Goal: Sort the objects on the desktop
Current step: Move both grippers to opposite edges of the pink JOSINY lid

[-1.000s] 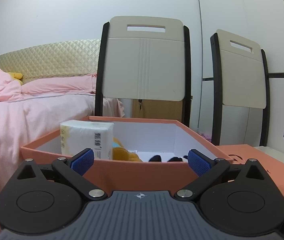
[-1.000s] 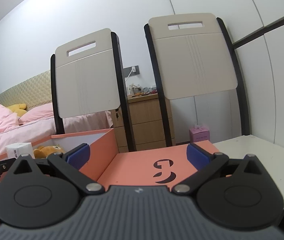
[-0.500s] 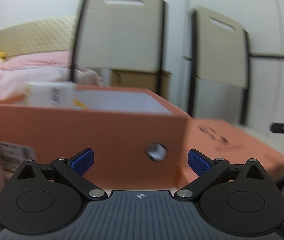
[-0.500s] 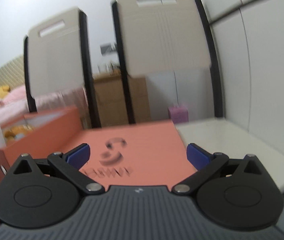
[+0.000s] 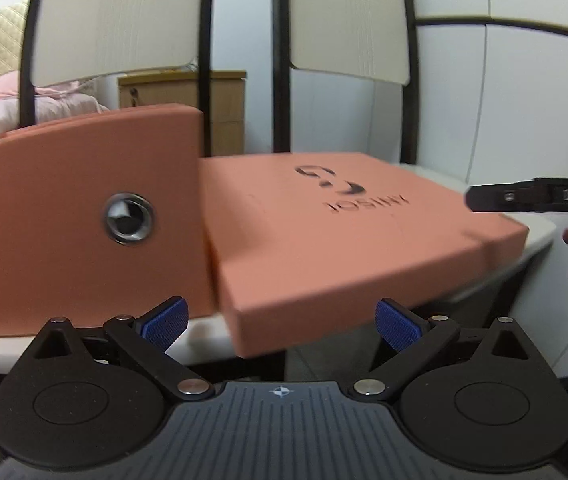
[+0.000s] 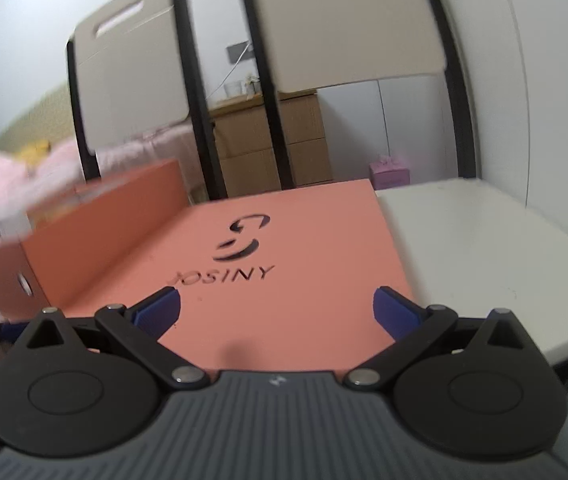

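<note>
Flat salmon-orange cardboard lid (image 6: 284, 264) lying at the white counter (image 6: 484, 248) front edge, overhanging it, just beside the open orange box (image 5: 79, 216). Both left gripper (image 5: 279, 320) and right gripper (image 6: 275, 308) spread, holding nothing. Best to pinch the overhanging lid edges evenly, lift level.

Both tools have dropped lower. The left tool (image 5: 279, 322) now faces the lid's (image 5: 348, 236) near corner. The right tool (image 6: 275, 308) sits just over the lid (image 6: 284, 280).
</note>
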Available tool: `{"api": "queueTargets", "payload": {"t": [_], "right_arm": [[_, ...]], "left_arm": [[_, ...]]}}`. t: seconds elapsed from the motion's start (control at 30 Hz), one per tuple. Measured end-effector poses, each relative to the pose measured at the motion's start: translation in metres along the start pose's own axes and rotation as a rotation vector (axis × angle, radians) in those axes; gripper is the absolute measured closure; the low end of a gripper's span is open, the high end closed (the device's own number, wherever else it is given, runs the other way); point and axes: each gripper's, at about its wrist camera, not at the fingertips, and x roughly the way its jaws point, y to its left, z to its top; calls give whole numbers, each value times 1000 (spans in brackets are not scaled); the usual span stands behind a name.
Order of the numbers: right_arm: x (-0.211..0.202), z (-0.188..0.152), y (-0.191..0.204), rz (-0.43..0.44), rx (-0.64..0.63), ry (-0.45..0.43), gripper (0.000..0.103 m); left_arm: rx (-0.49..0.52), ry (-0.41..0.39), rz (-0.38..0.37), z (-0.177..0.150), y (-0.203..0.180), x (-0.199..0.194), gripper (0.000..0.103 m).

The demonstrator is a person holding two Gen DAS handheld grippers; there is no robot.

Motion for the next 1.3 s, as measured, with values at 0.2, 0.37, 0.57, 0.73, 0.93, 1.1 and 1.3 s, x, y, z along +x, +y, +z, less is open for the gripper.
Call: {"api": "queueTargets", "payload": {"t": [0.2,0.37,0.57,0.73,0.93,1.1,1.3], "right_arm": [[3,-7,-12,-75,-7,0,0],[9,-8,-18,-79,-7,-6,0],[20,-9,-29,-73,75,29,0],[16,-12,-29,-44,67,22,0],[-3,-19,-33,7,96,10,0],[-23,-27,-33,42,94,4,0],[-51,-38,-28,79,72,-2,0]], "left_arm": [[17,15,-21,-1,-7,4,2],[24,23,-12,0,-13,4,2],[26,38,2,5,-18,9,2],[15,61,10,11,-16,10,2],[33,56,34,8,-23,0,2],[44,57,38,1,-29,-13,2],[4,63,30,-5,-32,-32,2]]}}
